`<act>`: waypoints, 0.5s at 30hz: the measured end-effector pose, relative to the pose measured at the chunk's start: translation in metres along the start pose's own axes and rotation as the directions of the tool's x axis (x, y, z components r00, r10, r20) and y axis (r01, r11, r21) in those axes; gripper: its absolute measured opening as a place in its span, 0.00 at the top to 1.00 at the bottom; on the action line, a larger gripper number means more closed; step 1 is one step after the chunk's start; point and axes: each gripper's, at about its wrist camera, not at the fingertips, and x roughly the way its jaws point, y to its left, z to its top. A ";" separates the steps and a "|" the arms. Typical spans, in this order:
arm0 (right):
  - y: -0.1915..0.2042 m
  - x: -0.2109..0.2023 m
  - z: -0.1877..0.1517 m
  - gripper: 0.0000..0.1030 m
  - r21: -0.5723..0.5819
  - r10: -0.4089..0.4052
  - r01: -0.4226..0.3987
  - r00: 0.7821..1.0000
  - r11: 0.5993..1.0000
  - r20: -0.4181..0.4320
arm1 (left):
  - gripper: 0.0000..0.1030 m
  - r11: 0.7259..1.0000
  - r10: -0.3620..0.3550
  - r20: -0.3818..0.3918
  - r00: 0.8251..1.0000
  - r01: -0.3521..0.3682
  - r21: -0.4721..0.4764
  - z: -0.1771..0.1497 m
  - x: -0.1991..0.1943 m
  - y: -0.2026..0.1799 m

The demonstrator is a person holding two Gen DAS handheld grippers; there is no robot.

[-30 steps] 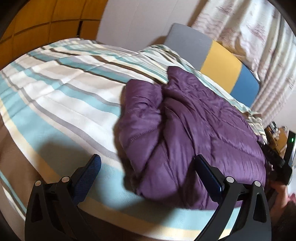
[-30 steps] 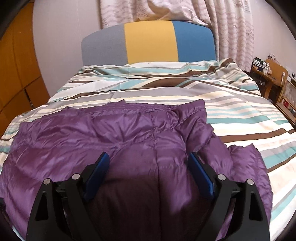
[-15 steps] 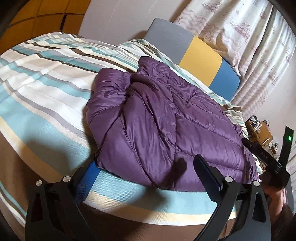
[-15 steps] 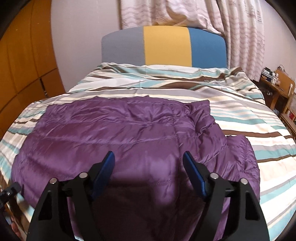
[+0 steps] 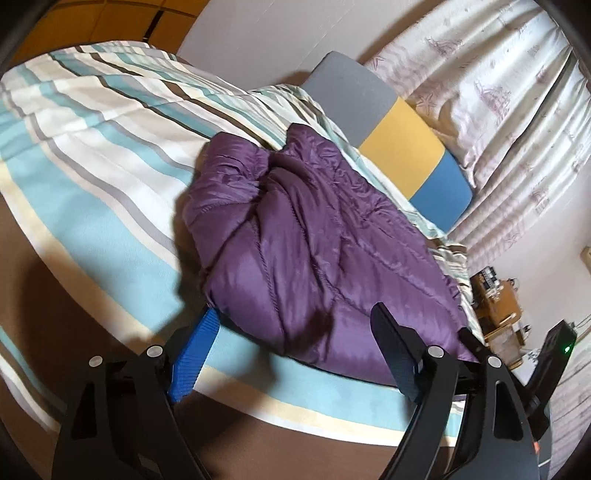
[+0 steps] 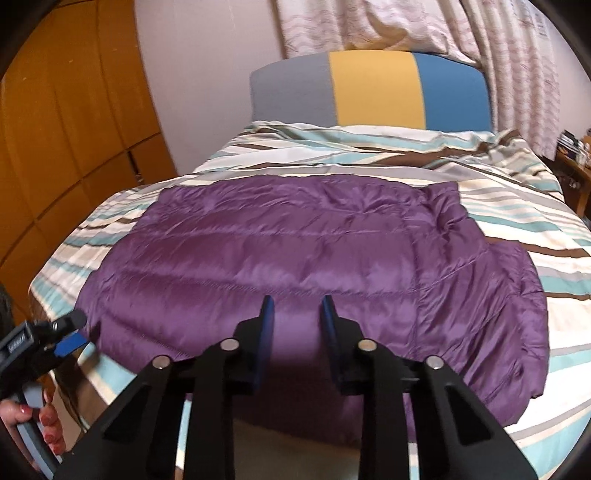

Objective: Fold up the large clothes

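Observation:
A purple quilted down jacket [image 6: 295,258] lies folded flat on the striped bedspread [image 6: 517,192]; it also shows in the left wrist view [image 5: 314,251], bunched at its near end. My left gripper [image 5: 295,354] is open at the bed's corner, its fingers astride the jacket's near edge, holding nothing. My right gripper [image 6: 297,317] hovers at the jacket's near edge with its jaws narrowed to a small gap, nothing between them. The left gripper also appears in the right wrist view [image 6: 55,339] at the jacket's left corner.
A grey, yellow and blue headboard [image 6: 373,88] stands at the far end with patterned curtains [image 6: 406,22] behind. Orange wardrobe doors [image 6: 66,147] line the left. A wooden side table [image 6: 572,162] with clutter stands to the right of the bed.
My right gripper's jaws have closed from wide open to a narrow gap and drawn back toward the jacket's near edge. My left gripper has shifted at the corner, still open.

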 end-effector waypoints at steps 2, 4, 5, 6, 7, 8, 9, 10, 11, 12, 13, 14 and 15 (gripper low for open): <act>0.006 0.003 -0.004 0.81 -0.029 0.023 -0.023 1.000 0.999 -0.001 | 0.19 1.000 -0.018 -0.021 1.000 0.019 0.015 -0.002 0.003 -0.004; 0.009 0.008 -0.008 0.82 -0.052 0.013 -0.014 1.000 0.999 -0.017 | 0.19 0.999 -0.030 -0.046 0.999 0.031 0.033 -0.005 0.009 -0.009; 0.009 0.012 -0.010 0.82 -0.060 0.006 -0.007 1.000 0.998 -0.026 | 0.19 0.999 -0.038 -0.058 0.998 0.040 0.033 -0.006 0.012 -0.010; 0.008 0.017 -0.013 0.83 -0.063 -0.001 -0.002 0.999 0.998 -0.039 | 0.19 0.999 -0.041 -0.065 0.997 0.044 0.033 -0.006 0.015 -0.011; 0.008 0.023 -0.015 0.84 -0.067 -0.009 0.005 0.999 0.998 -0.054 | 0.19 0.998 -0.048 -0.066 0.997 0.051 0.032 -0.006 0.017 -0.012; 0.008 0.028 -0.018 0.84 -0.078 -0.014 0.009 0.998 0.997 -0.066 | 0.19 0.998 -0.053 -0.064 0.997 0.055 0.030 -0.006 0.019 -0.013; 0.008 0.032 -0.021 0.84 -0.094 -0.020 0.013 0.997 0.995 -0.073 | 0.19 0.998 -0.061 -0.063 0.996 0.063 0.022 -0.006 0.022 -0.015; 0.009 0.036 -0.024 0.84 -0.106 -0.027 0.019 0.996 0.994 -0.080 | 0.19 0.998 -0.068 -0.060 0.996 0.069 0.010 -0.006 0.026 -0.016; 0.010 0.039 -0.025 0.84 -0.111 -0.032 0.022 0.996 0.994 -0.086 | 0.19 0.997 -0.073 -0.053 0.996 0.073 -0.001 -0.005 0.029 -0.016; 0.010 0.041 -0.025 0.84 -0.115 -0.035 0.024 0.995 0.993 -0.093 | 0.19 0.997 -0.080 -0.032 0.996 0.080 -0.020 -0.004 0.032 -0.016; 0.009 0.042 -0.026 0.84 -0.115 -0.035 0.024 0.995 0.993 -0.097 | 0.19 0.996 -0.078 -0.010 0.997 0.078 -0.037 -0.003 0.035 -0.016; 0.009 0.043 -0.027 0.84 -0.113 -0.034 0.023 0.995 0.993 -0.097 | 0.19 0.996 -0.073 0.010 0.997 0.074 -0.051 -0.002 0.036 -0.015; 0.008 0.044 -0.028 0.84 -0.110 -0.031 0.020 0.995 0.994 -0.095 | 0.19 0.995 -0.067 0.029 0.997 0.069 -0.069 0.000 0.038 -0.016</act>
